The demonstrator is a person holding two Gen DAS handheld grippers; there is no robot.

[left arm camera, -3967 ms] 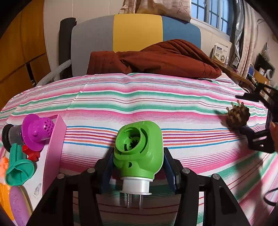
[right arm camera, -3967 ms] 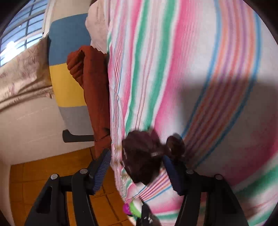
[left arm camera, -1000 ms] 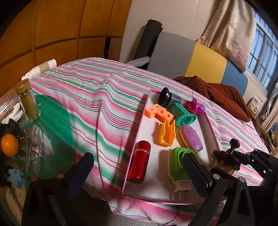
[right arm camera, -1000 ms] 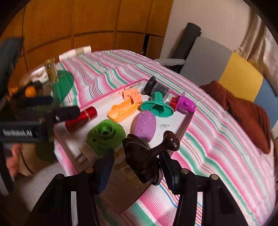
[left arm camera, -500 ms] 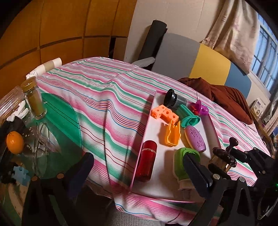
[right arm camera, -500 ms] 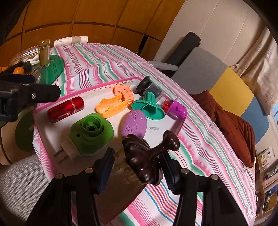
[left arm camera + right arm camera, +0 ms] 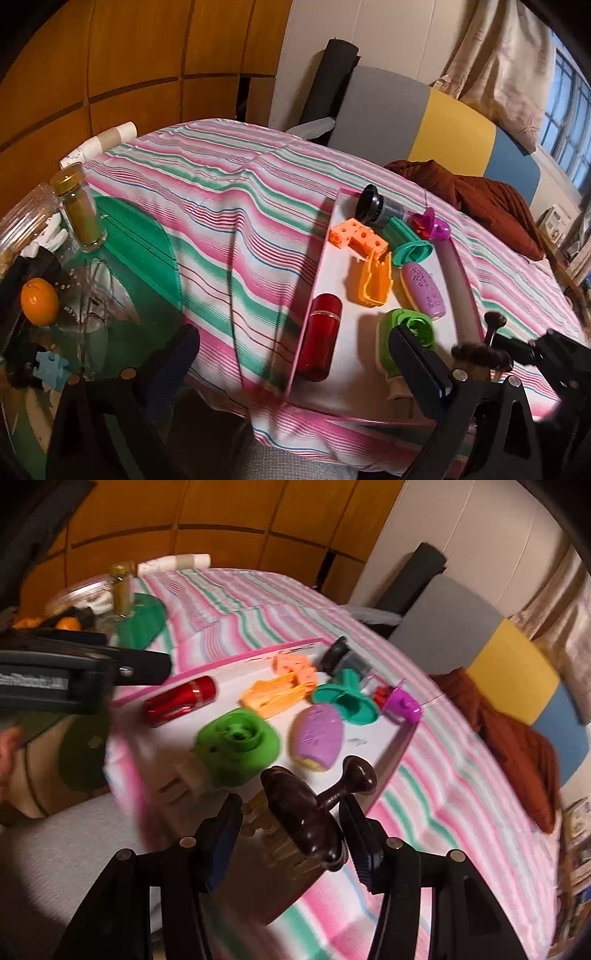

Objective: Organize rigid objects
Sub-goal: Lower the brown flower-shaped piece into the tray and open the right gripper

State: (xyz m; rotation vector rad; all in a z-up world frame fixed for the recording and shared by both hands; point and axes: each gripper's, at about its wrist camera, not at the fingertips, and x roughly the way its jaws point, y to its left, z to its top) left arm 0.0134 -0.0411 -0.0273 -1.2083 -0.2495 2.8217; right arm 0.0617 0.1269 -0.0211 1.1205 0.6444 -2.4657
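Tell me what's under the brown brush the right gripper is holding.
The brown brush hangs over the near corner of the white tray, beside the green plug. Its bristles hide the spot directly below.

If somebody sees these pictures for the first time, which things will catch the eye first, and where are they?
The white tray with a pink rim on the striped bedcover stands out first, crowded with bright things: a red cylinder at its near left and a green plug-in device beside it. Close in front, the right gripper holds a dark brown wooden massager over the tray's near corner. The left gripper hangs open and empty.
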